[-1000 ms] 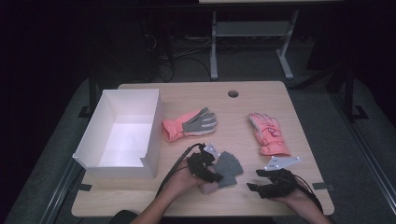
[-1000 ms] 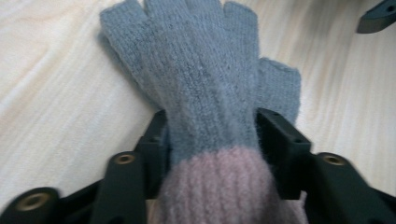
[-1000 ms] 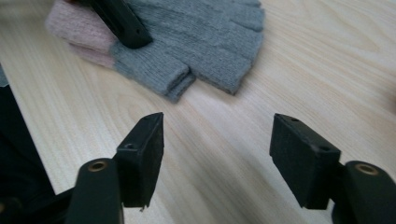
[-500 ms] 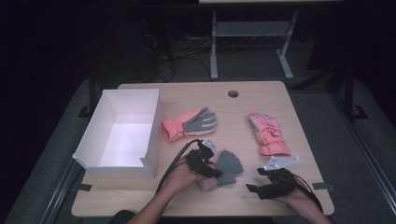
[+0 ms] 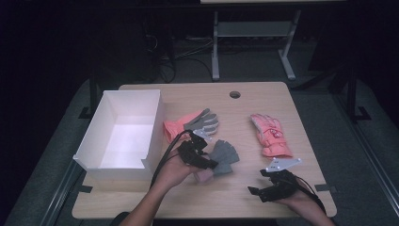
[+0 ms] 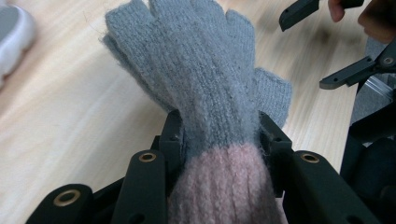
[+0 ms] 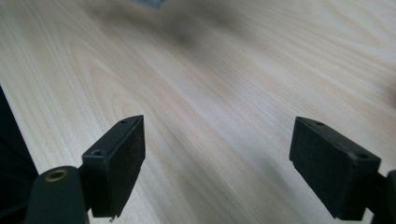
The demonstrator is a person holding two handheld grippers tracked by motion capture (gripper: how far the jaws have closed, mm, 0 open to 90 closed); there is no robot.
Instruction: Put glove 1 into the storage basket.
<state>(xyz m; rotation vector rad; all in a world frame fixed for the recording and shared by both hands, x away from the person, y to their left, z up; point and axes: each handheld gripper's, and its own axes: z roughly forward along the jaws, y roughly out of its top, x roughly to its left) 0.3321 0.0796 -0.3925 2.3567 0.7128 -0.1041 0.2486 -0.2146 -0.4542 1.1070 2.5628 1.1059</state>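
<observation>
Starting at the left of the high view: white box (image 5: 117, 136), open-topped, sitting at the table's left edge and untouched.

Just right of it, lower middle: left gripper (image 5: 207, 162) clamped on the grey knit glove (image 5: 225, 157) with the pink cuff. Compared with a second back: squeezed in tighter, then held steady, and drifted a bit up the frame, glove dragged along with it. From the left gripper view, pinched right at the grey-pink seam (image 6: 205, 93), knit fingers fanned toward the top of the frame. Possibly clear of the wood already, hard to call. Probably means pick done, carry next, with the box as the likely drop spot. Forearm in from bottom centre, angled up and right, jaws pointing right and slightly down the frame.

Higher up: pink-and-grey glove (image 5: 193, 125) at centre, pink glove (image 5: 270, 136) right of centre. Both flat on the table (image 5: 282, 94), same places as before.

Lower right: right gripper (image 5: 258, 182), jaws just been spreading and now wide apart, with bare wood between them in the right gripper view (image 7: 217, 163). Parked in the same spot, hand low by the near edge, jaws aimed left toward the knit glove. Looks free for one of the other gloves, just a guess though.
</observation>
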